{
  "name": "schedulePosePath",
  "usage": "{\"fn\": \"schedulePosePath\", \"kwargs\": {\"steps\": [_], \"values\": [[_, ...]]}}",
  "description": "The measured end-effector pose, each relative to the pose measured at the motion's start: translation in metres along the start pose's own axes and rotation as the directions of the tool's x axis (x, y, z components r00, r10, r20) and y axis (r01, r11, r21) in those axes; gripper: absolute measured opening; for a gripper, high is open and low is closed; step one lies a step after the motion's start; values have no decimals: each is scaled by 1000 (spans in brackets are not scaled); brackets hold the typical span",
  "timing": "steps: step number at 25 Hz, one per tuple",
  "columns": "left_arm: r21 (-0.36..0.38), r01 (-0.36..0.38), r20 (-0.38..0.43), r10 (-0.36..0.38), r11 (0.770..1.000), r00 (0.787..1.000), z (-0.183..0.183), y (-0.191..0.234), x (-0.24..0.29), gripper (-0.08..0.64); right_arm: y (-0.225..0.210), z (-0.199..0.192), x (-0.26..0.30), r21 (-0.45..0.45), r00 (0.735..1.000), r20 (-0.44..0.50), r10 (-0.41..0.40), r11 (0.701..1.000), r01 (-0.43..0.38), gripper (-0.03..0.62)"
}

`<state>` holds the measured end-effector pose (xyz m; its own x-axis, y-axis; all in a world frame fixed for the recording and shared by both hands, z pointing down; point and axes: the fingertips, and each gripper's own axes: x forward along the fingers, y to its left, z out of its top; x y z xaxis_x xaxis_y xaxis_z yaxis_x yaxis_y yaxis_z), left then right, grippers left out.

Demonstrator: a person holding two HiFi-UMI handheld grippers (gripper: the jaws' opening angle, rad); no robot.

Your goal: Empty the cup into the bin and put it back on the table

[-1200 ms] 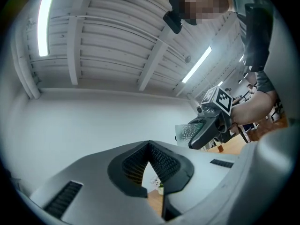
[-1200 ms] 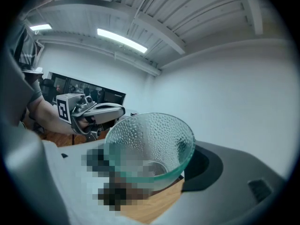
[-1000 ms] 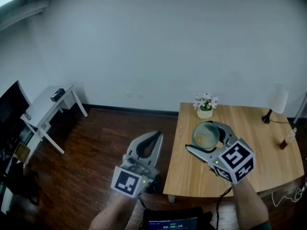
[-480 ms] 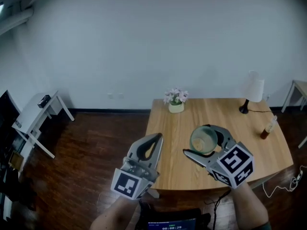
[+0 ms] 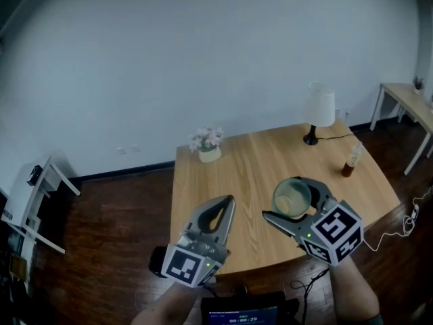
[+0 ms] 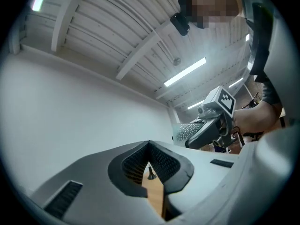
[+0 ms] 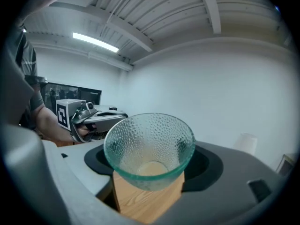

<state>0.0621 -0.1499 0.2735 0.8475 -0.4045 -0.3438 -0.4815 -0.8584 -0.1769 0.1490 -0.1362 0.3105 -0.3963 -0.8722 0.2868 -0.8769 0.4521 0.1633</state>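
A clear dimpled glass cup [image 5: 292, 196] sits upright between the jaws of my right gripper [image 5: 283, 196], which is shut on it above the front part of the wooden table [image 5: 230, 175]. In the right gripper view the cup [image 7: 149, 144] fills the gap of the right gripper [image 7: 150, 161], and I see nothing inside it. My left gripper [image 5: 228, 202] hangs over the table's front left corner, shut with its tips touching and nothing between them. In the left gripper view its ribbed pads [image 6: 159, 161] meet. No bin shows in any view.
On the table stand a pot of flowers [image 5: 208, 144], a white lamp [image 5: 319, 110] and a small brown bottle [image 5: 350, 161]. A second wooden table [image 5: 406, 100] is at the far right and a white desk [image 5: 40, 188] at the left. Dark wood floor [image 5: 115, 229] surrounds them.
The whole view has swung round: the table, flowers and lamp have slid left and turned in the picture. Both grippers keep their places in it, and the cup stays in the right one.
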Motion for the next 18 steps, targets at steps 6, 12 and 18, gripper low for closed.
{"fn": "schedulePosePath", "kwargs": {"steps": [6, 12, 18], "values": [[-80, 52, -23, -54, 995, 998, -23, 5, 48, -8, -44, -14, -7, 45, 993, -47, -105, 993, 107, 396], [-142, 85, -66, -95, 986, 993, -55, 12, 84, -8, -80, -30, 3, 91, 980, -98, -173, 979, 182, 396], [-199, 77, -117, -102, 977, 988, -84, 22, 105, -8, -111, -47, 13, 120, 970, -135, -203, 968, 219, 396]]}}
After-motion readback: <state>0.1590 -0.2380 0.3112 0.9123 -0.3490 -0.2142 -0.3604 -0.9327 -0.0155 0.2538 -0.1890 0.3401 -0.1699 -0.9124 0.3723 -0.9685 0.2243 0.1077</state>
